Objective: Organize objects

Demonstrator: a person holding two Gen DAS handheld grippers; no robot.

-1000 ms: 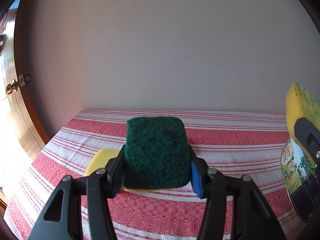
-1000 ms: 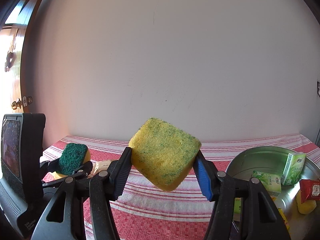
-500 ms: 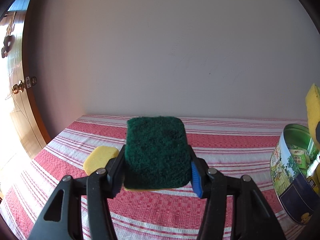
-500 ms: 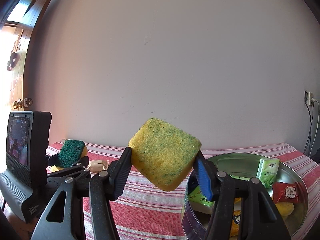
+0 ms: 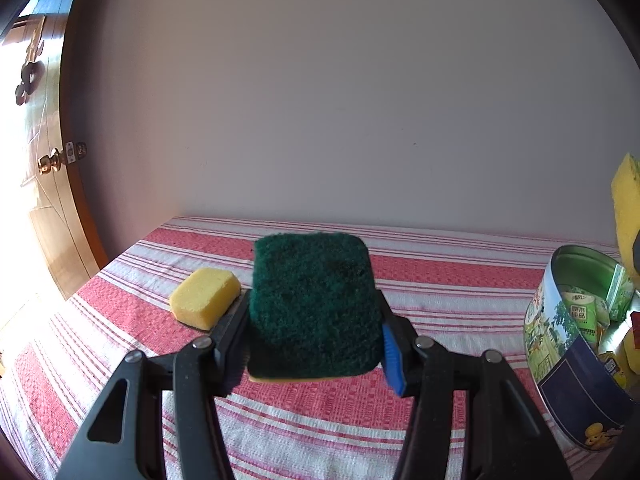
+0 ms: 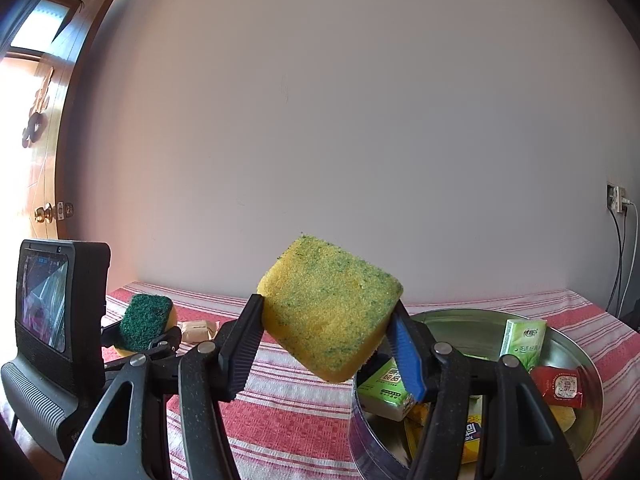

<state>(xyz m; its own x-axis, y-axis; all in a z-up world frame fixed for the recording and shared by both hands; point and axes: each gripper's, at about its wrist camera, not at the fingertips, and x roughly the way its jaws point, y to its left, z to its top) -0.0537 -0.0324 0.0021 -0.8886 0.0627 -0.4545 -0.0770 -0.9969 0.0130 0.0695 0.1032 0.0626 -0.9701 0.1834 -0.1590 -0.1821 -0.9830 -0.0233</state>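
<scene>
Holding a sponge in each claw, I have both loads lifted clear of the striped cloth so neither drags on the weave. My left claw [image 5: 316, 340] is pinching the green-topped scouring sponge [image 5: 314, 306] by its two side edges, scourer face turned toward the camera, which keeps the soft yellow base free underneath for setting down flat. My right claw [image 6: 328, 344] is pinching the yellow sponge with green flecks [image 6: 330, 308], tilted on a corner; I judge that grip looser in orientation than the left but still firm, since the foam bulges slightly between the pads.

The round metal tin [image 6: 576, 344] sits just right of and below the right claw, already holding green tissue packs [image 6: 522, 338] and a red sachet [image 6: 562, 386], so I read it as the collecting place and the flecked sponge as next in. From the left wrist view the tin [image 5: 560, 368] stands well to the right, so that sponge has farther to travel. A plain yellow sponge [image 5: 204, 298] lies on the surface [image 5: 440, 288] near the left claw, not yet gathered.
</scene>
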